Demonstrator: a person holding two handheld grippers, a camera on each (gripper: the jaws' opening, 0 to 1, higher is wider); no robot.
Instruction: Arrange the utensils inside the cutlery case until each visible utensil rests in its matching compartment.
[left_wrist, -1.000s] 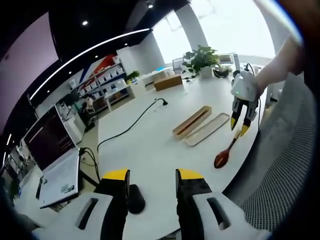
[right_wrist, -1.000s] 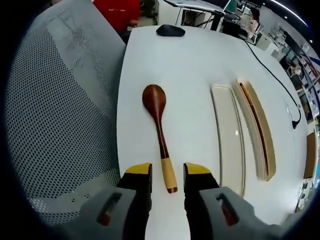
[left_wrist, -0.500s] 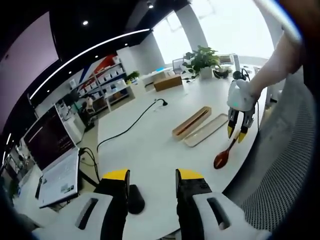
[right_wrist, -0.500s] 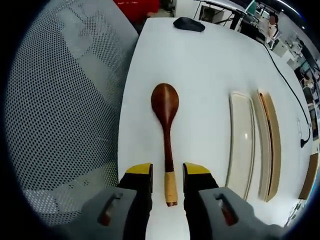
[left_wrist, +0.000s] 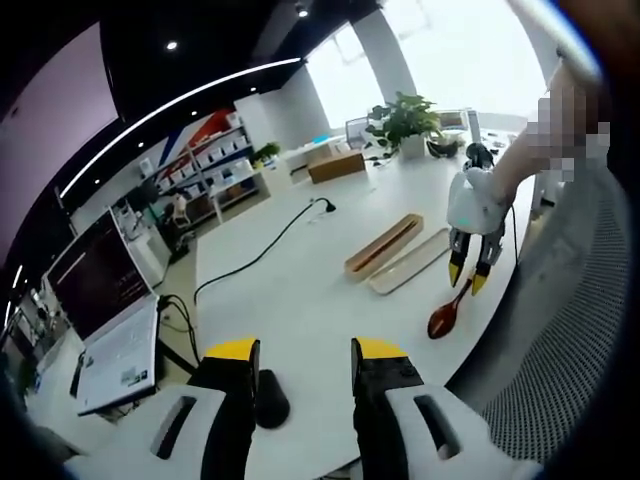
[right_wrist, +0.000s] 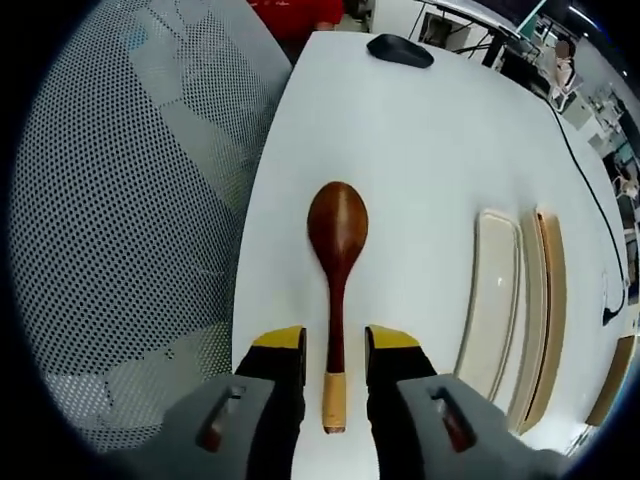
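Dark-brown wooden spoon (right_wrist: 336, 262), pale at its handle end, lies near the white table's (right_wrist: 420, 150) edge beside a mesh chair (right_wrist: 130, 200), its handle between the open right gripper's (right_wrist: 335, 345) jaws, case tray (right_wrist: 495, 300) alongside; the left gripper (left_wrist: 297, 352) hangs open and empty.

Dark wooden spoon (right_wrist: 337, 268) flat on white table, pale-ended handle, beside open cutlery case (right_wrist: 515, 310)

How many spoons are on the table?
1. The wooden spoon lies on the white table near the edge, its handle between the right gripper's open jaws.
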